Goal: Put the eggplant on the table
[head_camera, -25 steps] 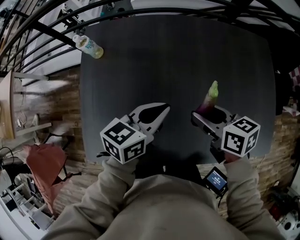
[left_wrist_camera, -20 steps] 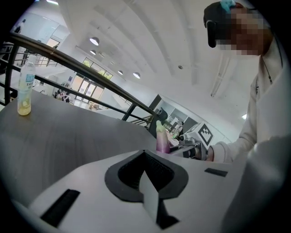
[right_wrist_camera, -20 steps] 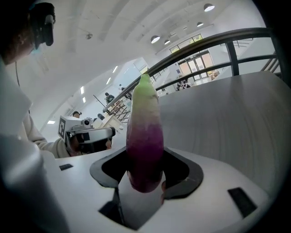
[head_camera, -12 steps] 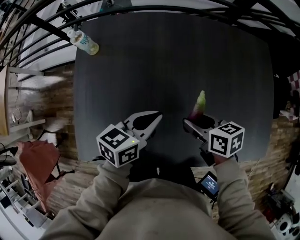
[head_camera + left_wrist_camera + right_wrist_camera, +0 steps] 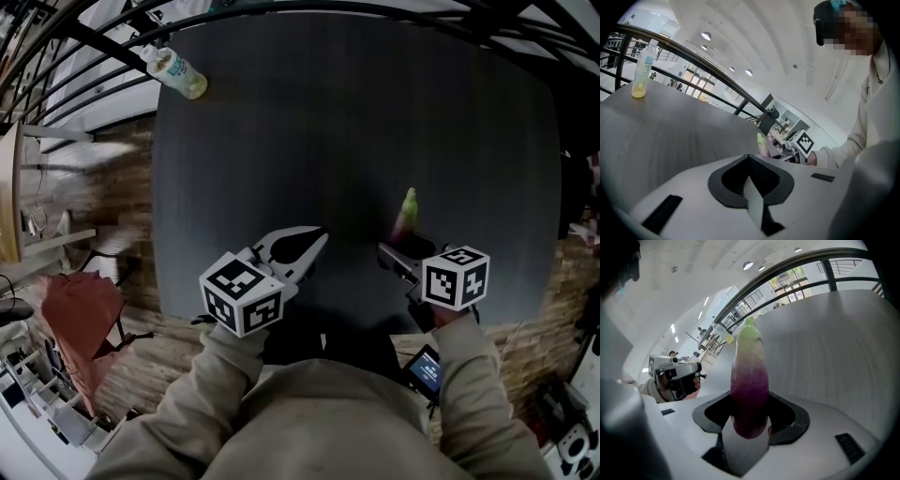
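Note:
The eggplant [image 5: 406,212], purple at the base and pale green at the tip, sticks out forward from my right gripper [image 5: 401,246], which is shut on its purple end. In the right gripper view the eggplant [image 5: 749,385] stands up between the pads of the right gripper [image 5: 750,420] over the dark table [image 5: 356,122]. Whether it touches the top I cannot tell. My left gripper [image 5: 317,241] hovers to the left near the front edge, jaws together and nothing in them. The left gripper view shows the left gripper [image 5: 749,161] with its tips meeting, and the eggplant [image 5: 761,142] off to the right.
A plastic bottle [image 5: 176,73] with yellowish liquid stands at the table's far left corner, also seen as the bottle [image 5: 641,70] from the left gripper. A black railing [image 5: 84,52] runs behind the table. Brick floor and a red chair [image 5: 80,319] lie to the left.
Both grippers have sunk toward the table top, the right one still carrying the eggplant. Their jaws look the same as before.

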A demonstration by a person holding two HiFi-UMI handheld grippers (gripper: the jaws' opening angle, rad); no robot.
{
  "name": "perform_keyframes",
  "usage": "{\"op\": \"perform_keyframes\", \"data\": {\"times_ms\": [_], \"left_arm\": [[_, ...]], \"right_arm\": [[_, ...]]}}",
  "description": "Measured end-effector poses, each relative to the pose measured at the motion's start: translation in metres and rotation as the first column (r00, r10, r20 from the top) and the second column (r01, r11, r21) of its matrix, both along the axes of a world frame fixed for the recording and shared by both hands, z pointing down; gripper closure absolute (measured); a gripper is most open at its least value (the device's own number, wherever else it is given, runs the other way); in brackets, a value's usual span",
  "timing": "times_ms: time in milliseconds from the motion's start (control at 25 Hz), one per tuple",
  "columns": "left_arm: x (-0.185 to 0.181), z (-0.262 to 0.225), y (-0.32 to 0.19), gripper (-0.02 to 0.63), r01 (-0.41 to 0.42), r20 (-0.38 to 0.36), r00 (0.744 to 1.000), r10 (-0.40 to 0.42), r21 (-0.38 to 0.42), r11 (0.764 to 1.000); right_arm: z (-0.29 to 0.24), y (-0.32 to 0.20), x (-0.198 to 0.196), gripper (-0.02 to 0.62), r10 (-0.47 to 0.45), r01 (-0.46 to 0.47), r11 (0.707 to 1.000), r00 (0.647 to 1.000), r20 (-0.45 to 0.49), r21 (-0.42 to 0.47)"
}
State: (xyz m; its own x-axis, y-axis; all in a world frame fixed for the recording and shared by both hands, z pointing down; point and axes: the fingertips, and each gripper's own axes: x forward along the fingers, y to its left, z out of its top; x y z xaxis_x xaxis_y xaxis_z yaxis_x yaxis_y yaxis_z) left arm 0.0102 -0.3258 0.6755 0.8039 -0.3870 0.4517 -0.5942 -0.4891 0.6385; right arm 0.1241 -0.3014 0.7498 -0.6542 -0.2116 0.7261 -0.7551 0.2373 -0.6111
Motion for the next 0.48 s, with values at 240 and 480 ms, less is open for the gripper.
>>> {"op": "perform_keyframes", "data": {"times_ms": [240,480], "left_arm": [[-0.001,0.010,0.002,0.603,0.000,-0.007,1.000,0.000,-0.016,1.000],[-0.005,0.013,0.003,0.603,0.001,-0.002,1.000,-0.001,-0.025,1.000]], "right_arm": [[0.022,0.003,0.001,0.360,0.006,-0.007,0.999,1.000,-0.015,-0.053],[0.030,0.009,0.003,0.360,-0.005,0.004,0.994,1.000,-0.011,-0.108]]}}
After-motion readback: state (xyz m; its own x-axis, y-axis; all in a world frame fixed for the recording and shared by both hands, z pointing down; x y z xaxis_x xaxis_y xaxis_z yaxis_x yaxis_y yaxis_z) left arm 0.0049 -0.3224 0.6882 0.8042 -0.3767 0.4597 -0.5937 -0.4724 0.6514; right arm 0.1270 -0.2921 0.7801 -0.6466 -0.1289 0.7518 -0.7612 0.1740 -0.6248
